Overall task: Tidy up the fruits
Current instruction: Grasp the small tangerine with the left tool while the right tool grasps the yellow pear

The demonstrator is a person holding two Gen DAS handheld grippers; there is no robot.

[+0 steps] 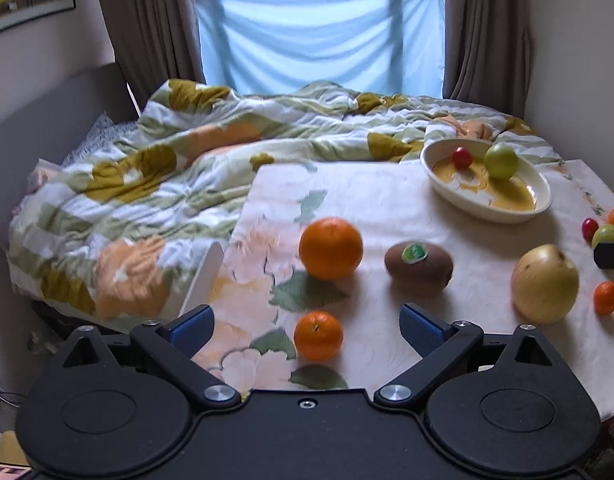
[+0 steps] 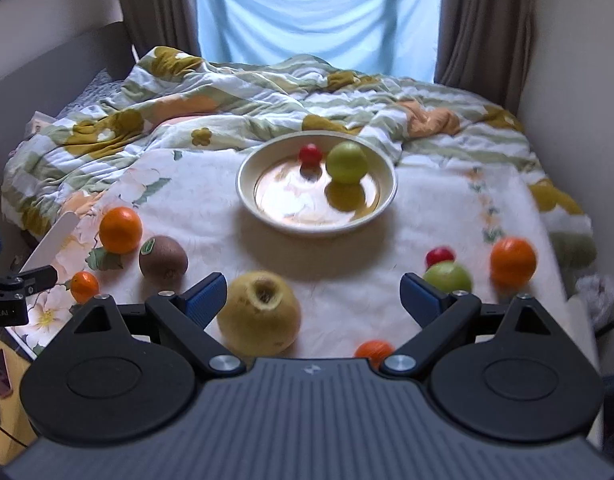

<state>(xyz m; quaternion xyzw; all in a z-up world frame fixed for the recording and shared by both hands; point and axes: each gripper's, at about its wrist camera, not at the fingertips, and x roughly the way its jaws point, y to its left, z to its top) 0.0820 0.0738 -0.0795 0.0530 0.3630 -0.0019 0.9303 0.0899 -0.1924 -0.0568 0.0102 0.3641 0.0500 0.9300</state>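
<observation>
A cream bowl on the floral board holds a green apple and a small red fruit. My left gripper is open and empty above a small orange; a big orange and a kiwi lie beyond. My right gripper is open and empty, a yellow pear just inside its left finger. Loose at the right lie a green apple, a red fruit and an orange.
The floral board rests on a bed with a rumpled quilt. A tiny orange lies by my right gripper's base. Walls and curtains close in both sides; the board's left edge drops to the quilt.
</observation>
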